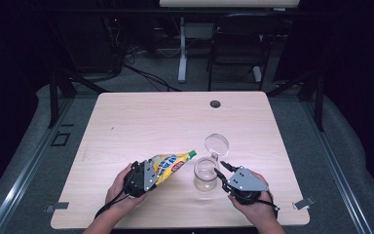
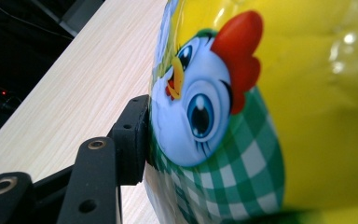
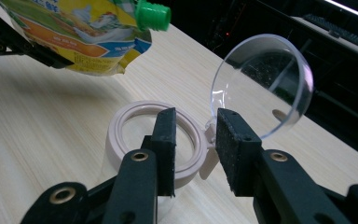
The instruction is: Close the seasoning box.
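My left gripper [image 1: 152, 172] is shut on a yellow pouch [image 1: 168, 165] with a green screw cap [image 1: 192, 154]. It holds the pouch tilted above the table, cap pointing right toward a clear jar [image 1: 205, 174]. In the left gripper view one finger [image 2: 130, 140] presses the pouch's printed side [image 2: 261, 116]. The jar's pale rim [image 3: 121, 135] is uncovered and its clear hinged lid [image 3: 265, 79] stands up behind it. My right gripper [image 3: 196, 144] straddles the rim by the hinge, its pads apart and not pressing. The pouch [image 3: 74, 37] and its cap [image 3: 153, 15] hang over the jar's far left.
The light wood table [image 1: 141, 122] has a round cable hole [image 1: 215, 104] near its far edge. A dark chair [image 1: 238, 44] and a white desk leg [image 1: 182, 48] stand beyond it. Both of the person's hands are near the table's front edge.
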`<state>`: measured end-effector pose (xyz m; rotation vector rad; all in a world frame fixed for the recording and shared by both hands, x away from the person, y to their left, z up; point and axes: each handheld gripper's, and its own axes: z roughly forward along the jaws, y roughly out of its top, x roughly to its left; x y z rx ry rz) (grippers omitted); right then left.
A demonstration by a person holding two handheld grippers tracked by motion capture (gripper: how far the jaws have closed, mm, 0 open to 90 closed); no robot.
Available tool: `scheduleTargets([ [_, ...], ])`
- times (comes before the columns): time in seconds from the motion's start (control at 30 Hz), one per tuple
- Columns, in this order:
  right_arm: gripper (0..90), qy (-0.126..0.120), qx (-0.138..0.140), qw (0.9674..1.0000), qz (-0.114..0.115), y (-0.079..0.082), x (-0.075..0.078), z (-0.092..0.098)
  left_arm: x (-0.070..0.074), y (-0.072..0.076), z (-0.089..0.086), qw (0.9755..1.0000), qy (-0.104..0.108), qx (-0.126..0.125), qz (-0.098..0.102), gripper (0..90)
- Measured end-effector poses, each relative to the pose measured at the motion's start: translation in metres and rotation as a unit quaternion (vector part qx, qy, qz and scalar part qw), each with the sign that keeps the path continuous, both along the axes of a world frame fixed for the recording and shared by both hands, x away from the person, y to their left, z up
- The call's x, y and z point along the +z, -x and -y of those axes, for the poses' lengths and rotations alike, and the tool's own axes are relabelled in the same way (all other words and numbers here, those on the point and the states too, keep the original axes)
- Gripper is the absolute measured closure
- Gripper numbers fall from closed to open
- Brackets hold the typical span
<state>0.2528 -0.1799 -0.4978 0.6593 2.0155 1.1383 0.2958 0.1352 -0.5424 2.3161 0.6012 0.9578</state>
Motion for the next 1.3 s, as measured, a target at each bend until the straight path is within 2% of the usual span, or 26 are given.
scheduleTargets([
  [0.27, 69.0, 0.042, 0.003, 0.9990, 0.016, 0.001, -0.002, -0.012, -0.002, 0.002, 0.006, 0.9996, -0.027, -0.005, 0.008, 48.3],
  [0.43, 69.1, 0.067, 0.013, 0.9976, 0.012, -0.004, -0.002, -0.017, -0.003, 0.002, 0.008, 0.9995, -0.030, -0.010, 0.007, 48.3],
  [0.47, 69.5, 0.078, 0.016, 0.9967, 0.015, -0.005, 0.000, -0.018, -0.003, 0.001, 0.008, 0.9995, -0.030, -0.010, 0.007, 48.3],
  [0.6, 71.4, 0.095, 0.022, 0.9950, 0.023, -0.008, 0.006, -0.020, -0.003, 0.001, 0.011, 0.9993, -0.034, -0.012, 0.007, 48.3],
  [0.77, 71.6, 0.131, 0.040, 0.9898, 0.041, -0.009, 0.012, -0.024, -0.003, 0.001, 0.016, 0.9985, -0.051, -0.016, 0.016, 48.3],
  [0.9, 70.0, 0.167, 0.048, 0.9823, 0.069, -0.005, 0.014, -0.030, -0.003, 0.001, 0.017, 0.9981, -0.058, -0.015, 0.015, 48.4],
  [1.07, 69.7, 0.191, 0.057, 0.9763, 0.084, -0.004, 0.016, -0.036, -0.002, 0.000, 0.018, 0.9977, -0.063, -0.015, 0.017, 48.3],
  [1.27, 70.0, 0.208, 0.068, 0.9714, 0.091, -0.004, 0.018, -0.042, -0.001, -0.001, 0.020, 0.9969, -0.075, -0.018, 0.015, 48.3],
  [1.3, 70.2, 0.217, 0.072, 0.9691, 0.092, -0.004, 0.018, -0.043, -0.001, -0.001, 0.021, 0.9965, -0.079, -0.021, 0.017, 48.3],
])
